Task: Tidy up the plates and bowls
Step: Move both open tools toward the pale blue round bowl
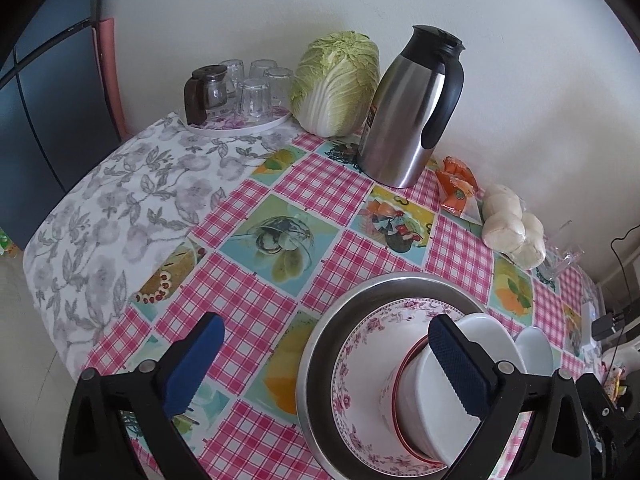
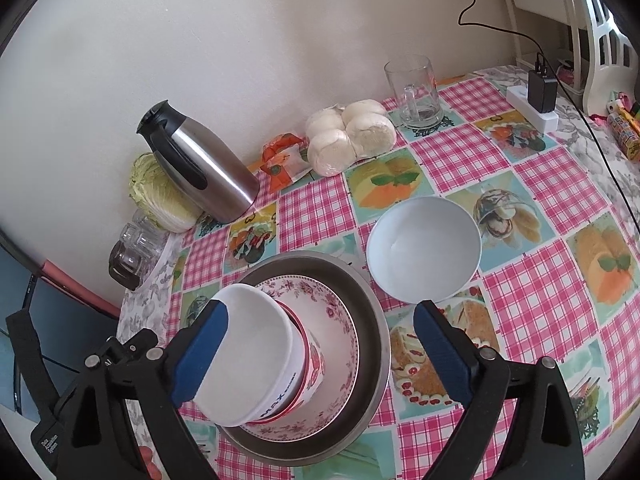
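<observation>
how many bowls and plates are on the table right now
5: four nested in one stack, a metal basin holding a floral plate, a red-rimmed bowl and a white bowl on top; one white bowl stands alone beside it. More may hide inside the stack.

Back of the worktop (image 1: 256, 292), crowded along the wall.
Steel jug (image 1: 408, 112) stands upright, cabbage (image 1: 336, 84) just beside it, upturned glasses (image 1: 256, 96) on a white tray (image 1: 240, 126); an orange packet (image 2: 282, 162), bagged buns (image 2: 350, 136), a glass mug (image 2: 414, 94) and a power strip (image 2: 532, 108) carrying a black charger (image 2: 541, 90).
</observation>
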Demonstrator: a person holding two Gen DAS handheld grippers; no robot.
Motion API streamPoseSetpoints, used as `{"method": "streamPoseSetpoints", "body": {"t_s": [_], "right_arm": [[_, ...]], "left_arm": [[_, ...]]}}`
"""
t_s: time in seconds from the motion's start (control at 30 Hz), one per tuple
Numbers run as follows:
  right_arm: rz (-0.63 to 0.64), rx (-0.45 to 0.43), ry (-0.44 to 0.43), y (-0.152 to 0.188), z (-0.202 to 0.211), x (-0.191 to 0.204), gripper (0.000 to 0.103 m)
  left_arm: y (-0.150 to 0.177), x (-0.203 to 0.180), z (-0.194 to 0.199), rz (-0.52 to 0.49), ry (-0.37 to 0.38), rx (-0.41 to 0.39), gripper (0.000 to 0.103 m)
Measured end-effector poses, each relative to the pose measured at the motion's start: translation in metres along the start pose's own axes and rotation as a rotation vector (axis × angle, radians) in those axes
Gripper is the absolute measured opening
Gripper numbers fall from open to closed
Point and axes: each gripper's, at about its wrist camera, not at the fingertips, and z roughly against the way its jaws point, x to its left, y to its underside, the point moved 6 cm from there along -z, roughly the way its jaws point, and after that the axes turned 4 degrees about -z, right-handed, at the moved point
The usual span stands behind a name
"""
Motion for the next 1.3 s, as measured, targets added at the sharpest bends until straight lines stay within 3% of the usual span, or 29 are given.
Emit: {"method": "streamPoseSetpoints", "body": {"t_s": [0.33,0.63,0.93,1.3], "right_arm": [[-0.117,-0.029,-0.059,-0.024,0.021,-0.039,0.094],[-0.225,-0.053,-0.065,-0.041,0.035,-0.089,0.094],[-0.302,-0.084,-0.033,-0.053,0.041,-0.130,0.094],[-0.299,-0.073,0.021,-0.058,0.035,-0.154,0.094]], "left_arm": [[-0.004,-0.012,0.019,0.005,0.012,-0.063,0.103],[0.000,-0.062,0.033,-0.087,0.066,-0.103,0.103],[0.011,-0.129,0.037,-0.224,0.178,-0.067,0.103],[0.027,-0.202,0.034,-0.469,0.154,-0.096,0.103]]}}
